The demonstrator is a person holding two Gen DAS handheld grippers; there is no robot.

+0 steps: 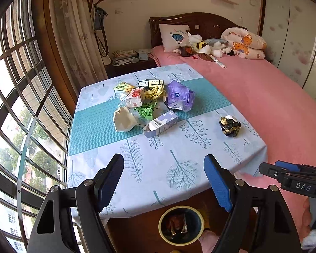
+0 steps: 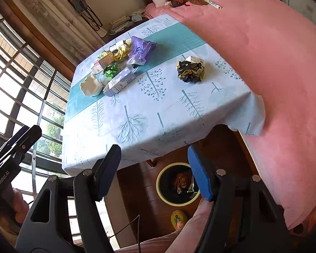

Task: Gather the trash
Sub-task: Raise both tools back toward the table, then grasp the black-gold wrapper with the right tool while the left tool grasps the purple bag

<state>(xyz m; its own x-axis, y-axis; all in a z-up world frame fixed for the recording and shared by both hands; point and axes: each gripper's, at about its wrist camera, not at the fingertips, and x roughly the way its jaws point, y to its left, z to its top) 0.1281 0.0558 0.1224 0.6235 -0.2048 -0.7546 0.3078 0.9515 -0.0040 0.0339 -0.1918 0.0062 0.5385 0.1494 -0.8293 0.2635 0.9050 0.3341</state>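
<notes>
Black-and-gold wad [image 2: 190, 69]: alone on the tablecloth [image 2: 137, 109], well apart from the trash pile [image 2: 118, 67], toward the bed [image 2: 273, 63] side.
Handling: probably light, crumpled foil-like wrapper; springy, crushable, not fragile. Best pinched across its bulging middle.
Purple carton [image 1: 161, 123]: on the near edge of the pile; likely hollow, stiff-walled card, gripped across the narrow faces.
Bin [image 2: 178, 184]: on the floor below the tablecloth's near edge, wrappers already inside.
Left gripper [image 1: 164, 181]: wide, empty, tilted down above the near edge.
Right gripper [image 2: 154, 171]: wide, empty, angled down, over the bin.
</notes>
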